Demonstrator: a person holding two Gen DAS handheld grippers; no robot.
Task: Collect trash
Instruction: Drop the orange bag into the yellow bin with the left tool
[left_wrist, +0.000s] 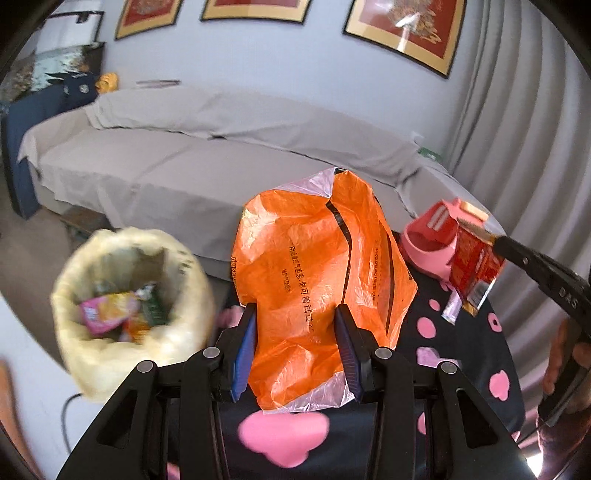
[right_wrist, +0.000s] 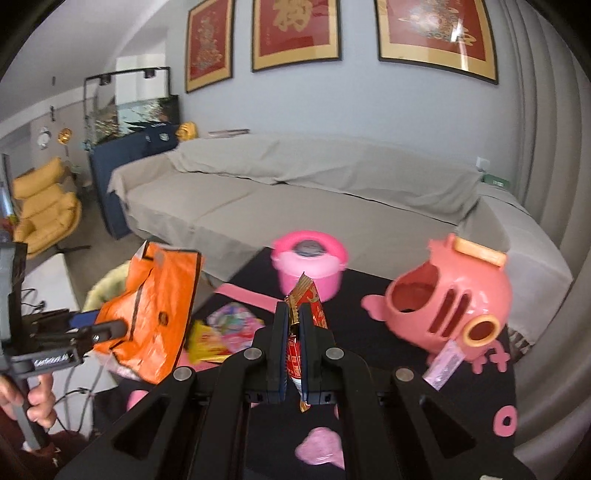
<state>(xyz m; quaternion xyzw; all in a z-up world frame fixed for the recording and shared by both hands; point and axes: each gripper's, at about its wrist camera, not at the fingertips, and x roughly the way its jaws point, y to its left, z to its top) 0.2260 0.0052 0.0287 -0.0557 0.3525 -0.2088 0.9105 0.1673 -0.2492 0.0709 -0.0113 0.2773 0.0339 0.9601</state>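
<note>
My left gripper (left_wrist: 295, 325) is shut on a crumpled orange plastic bag (left_wrist: 317, 273), held up above the black table with pink spots (left_wrist: 461, 350); the same orange bag (right_wrist: 155, 314) shows at the left of the right wrist view. My right gripper (right_wrist: 293, 317) is shut on a red and gold wrapper (right_wrist: 308, 306), which also hangs at the right as the red wrapper (left_wrist: 474, 266) in the left wrist view. A bin lined with a pale yellow bag (left_wrist: 122, 306) stands lower left, holding several wrappers.
A pink pig-shaped toy house (right_wrist: 447, 299), a pink lidded pot (right_wrist: 310, 266) and loose colourful wrappers (right_wrist: 225, 328) lie on the table. A small silvery packet (right_wrist: 443, 365) leans by the pig. A grey covered sofa (right_wrist: 314, 199) runs behind. A hand (right_wrist: 33, 398) grips the left tool.
</note>
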